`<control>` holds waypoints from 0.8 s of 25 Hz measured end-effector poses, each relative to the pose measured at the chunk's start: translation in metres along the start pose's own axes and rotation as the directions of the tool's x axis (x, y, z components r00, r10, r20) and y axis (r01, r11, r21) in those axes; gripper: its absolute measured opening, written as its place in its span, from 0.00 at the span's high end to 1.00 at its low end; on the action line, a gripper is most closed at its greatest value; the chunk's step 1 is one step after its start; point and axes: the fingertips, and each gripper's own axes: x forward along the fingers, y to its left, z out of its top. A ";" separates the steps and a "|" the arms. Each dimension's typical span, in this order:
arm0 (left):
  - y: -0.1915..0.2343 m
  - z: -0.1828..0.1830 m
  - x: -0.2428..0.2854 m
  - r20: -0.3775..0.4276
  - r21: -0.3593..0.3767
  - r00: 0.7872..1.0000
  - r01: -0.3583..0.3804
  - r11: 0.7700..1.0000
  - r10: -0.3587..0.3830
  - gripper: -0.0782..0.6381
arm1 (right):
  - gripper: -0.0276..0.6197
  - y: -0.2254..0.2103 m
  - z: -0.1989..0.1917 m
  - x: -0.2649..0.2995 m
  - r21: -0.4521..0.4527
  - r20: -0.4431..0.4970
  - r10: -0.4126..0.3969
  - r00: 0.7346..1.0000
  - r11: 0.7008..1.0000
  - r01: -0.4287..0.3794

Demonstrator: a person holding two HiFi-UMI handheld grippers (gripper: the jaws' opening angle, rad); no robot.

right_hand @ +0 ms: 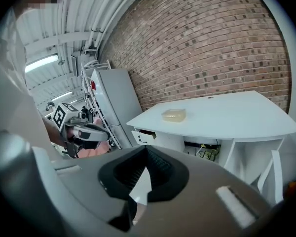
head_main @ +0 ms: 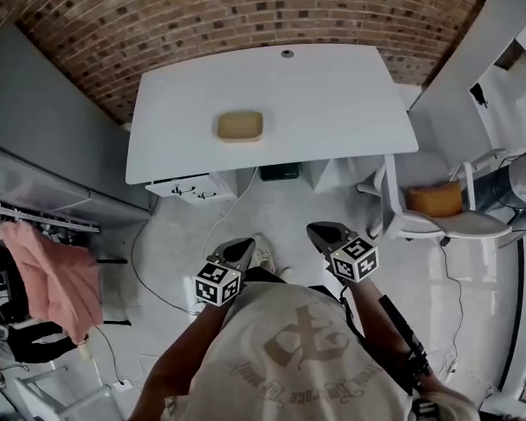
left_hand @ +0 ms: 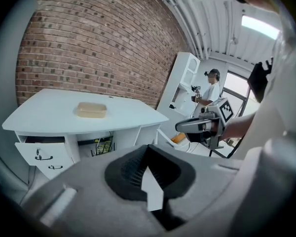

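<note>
The person is standing on the pale floor (head_main: 280, 209), near side of a white bench (head_main: 333, 103), and holding both tools close to the body, well apart from the bench. The left hand-held gripper (head_main: 242, 246) is clenched: in the left gripper view its black ribbed pads (left_hand: 130, 169) are meeting at the tips with nothing between them, only floor showing through the wedge behind. The right hand-held gripper (head_main: 323, 231) is clenched in the same way and is grasping nothing. The two are pointing away from the person towards the bench, side by side and a little apart, each carrying its marker cube near the person's chest.

A tan plastic container (head_main: 239, 125) with a lid is lying flat on the bench, left of the middle and towards the near edge, alone on the top. It is far from both tools.

Under the left end of the bench a white drawer unit (head_main: 188, 187) is showing its top drawer pulled out slightly. A brick wall (head_main: 245, 16) is running behind the bench. To the right a white chair (head_main: 394, 204) is carrying an orange cushion (head_main: 436, 198). At the far left a pink garment (head_main: 53, 274) is hanging from a rack. In the left gripper view another person (left_hand: 213, 88) is standing far off beside a white shelf unit (left_hand: 185, 78).
</note>
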 end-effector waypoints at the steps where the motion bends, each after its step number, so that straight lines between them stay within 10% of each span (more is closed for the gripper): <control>1: -0.002 0.000 -0.002 -0.001 0.004 1.000 0.000 1.000 0.000 0.89 | 0.94 0.002 -0.002 -0.001 0.000 -0.002 0.002 1.000 1.000 -0.002; 20: 0.044 0.015 -0.008 -0.029 0.039 0.999 0.034 0.999 -0.033 0.89 | 0.94 0.004 0.025 0.040 0.067 0.046 -0.035 0.998 0.997 0.032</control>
